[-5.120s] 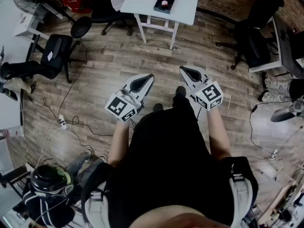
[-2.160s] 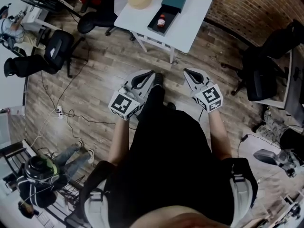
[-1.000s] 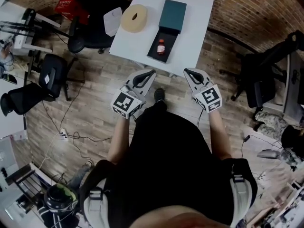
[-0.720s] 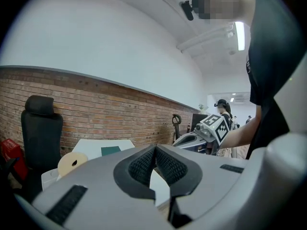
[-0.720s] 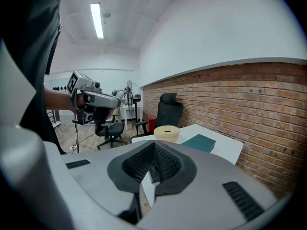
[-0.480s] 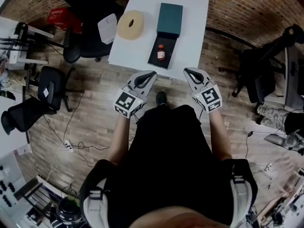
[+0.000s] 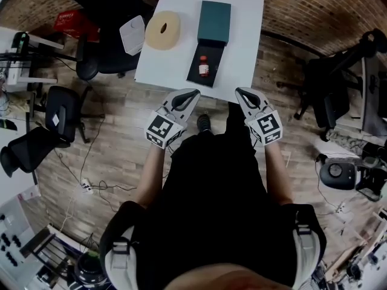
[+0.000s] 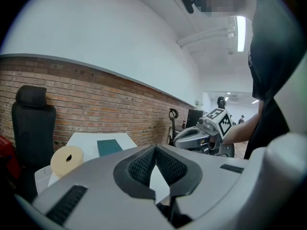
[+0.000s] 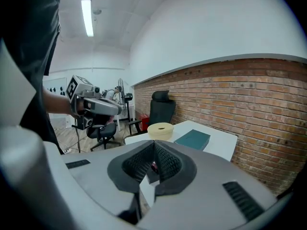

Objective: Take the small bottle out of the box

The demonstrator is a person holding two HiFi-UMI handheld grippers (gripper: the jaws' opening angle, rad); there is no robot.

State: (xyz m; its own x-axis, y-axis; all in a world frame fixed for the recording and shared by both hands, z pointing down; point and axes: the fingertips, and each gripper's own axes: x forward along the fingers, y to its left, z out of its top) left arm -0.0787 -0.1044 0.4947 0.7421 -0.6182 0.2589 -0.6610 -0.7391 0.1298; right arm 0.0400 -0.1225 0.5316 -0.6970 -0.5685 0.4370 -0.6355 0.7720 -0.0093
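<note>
Closer now, the desk (image 7: 245, 38) sits just ahead, and I see the bottle (image 7: 204, 67) lying lengthwise in its open box (image 7: 213, 76), pointing away, nearer my left claw (image 7: 193, 93) than my right claw (image 7: 238, 91), both closed and empty.

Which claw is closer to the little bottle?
Left. The left claw is just short of the bottle, slightly left; the right claw is farther off to its right.
</note>
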